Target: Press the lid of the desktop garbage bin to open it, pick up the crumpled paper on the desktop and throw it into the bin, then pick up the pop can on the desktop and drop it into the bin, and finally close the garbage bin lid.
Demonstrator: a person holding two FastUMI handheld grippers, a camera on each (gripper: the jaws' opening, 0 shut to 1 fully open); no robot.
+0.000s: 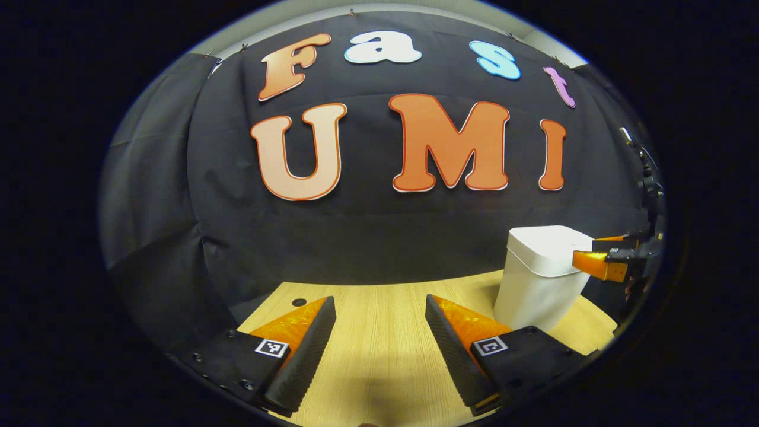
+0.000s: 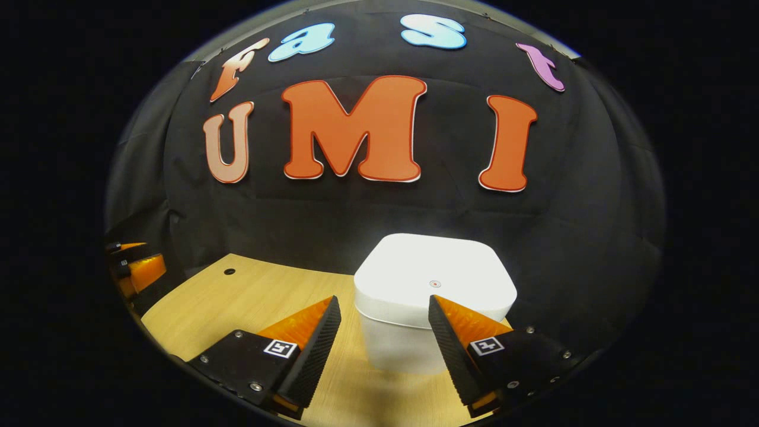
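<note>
A white garbage bin with rounded corners stands on the wooden desktop, its lid down. My right gripper is open just above the lid's near edge, one fingertip over the lid near its small centre mark. In the left gripper view the same bin stands at the right, with the right gripper at its top edge. My left gripper hovers open over bare wood, well left of the bin, holding nothing.
The black cloth wall rises just behind the desk's far edge. A small dark hole marks the desktop at the far left. Part of the left gripper shows at the left edge of the right gripper view.
</note>
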